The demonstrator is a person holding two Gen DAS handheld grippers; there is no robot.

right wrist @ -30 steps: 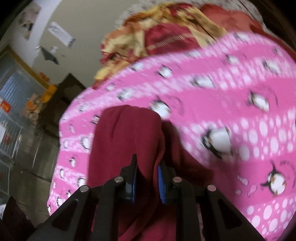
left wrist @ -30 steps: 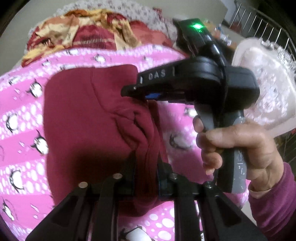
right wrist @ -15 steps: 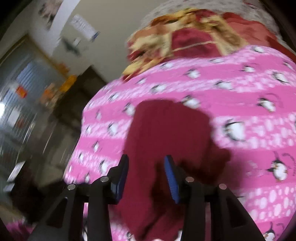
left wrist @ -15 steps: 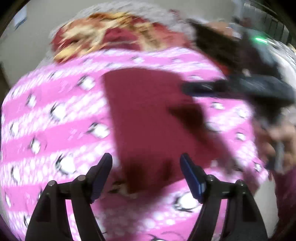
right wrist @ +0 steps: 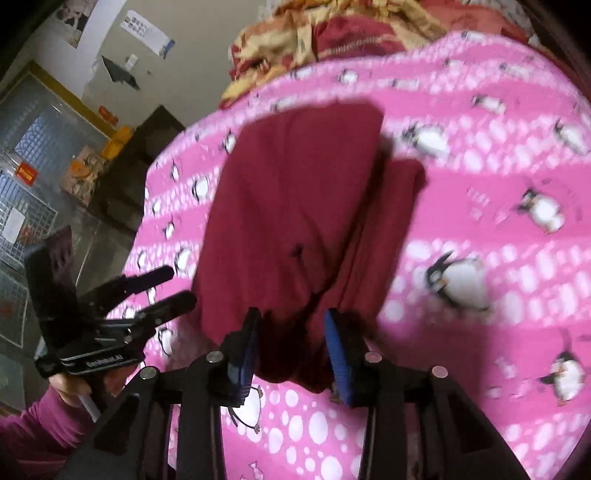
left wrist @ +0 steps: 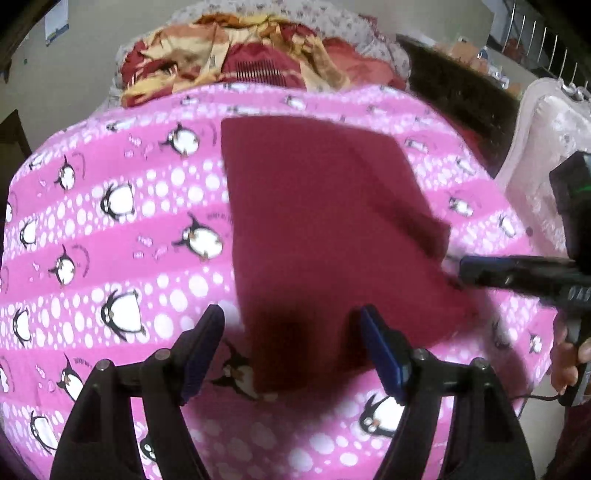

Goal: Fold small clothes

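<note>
pink penguin-print blanket (left wrist: 147,236) spread under everything; crumpled red-and-yellow patterned bedding (left wrist: 258,62) beyond its far edge; paper notices (right wrist: 147,29) on the pale wall.

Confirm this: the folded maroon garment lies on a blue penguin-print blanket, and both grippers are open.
Wrong colour: the blanket is pink, as the left wrist view shows. The rest holds: the folded maroon garment lies on it, and the left gripper and right gripper are open.

Home bedroom, penguin blanket (left wrist: 110,258) (bed)
</note>
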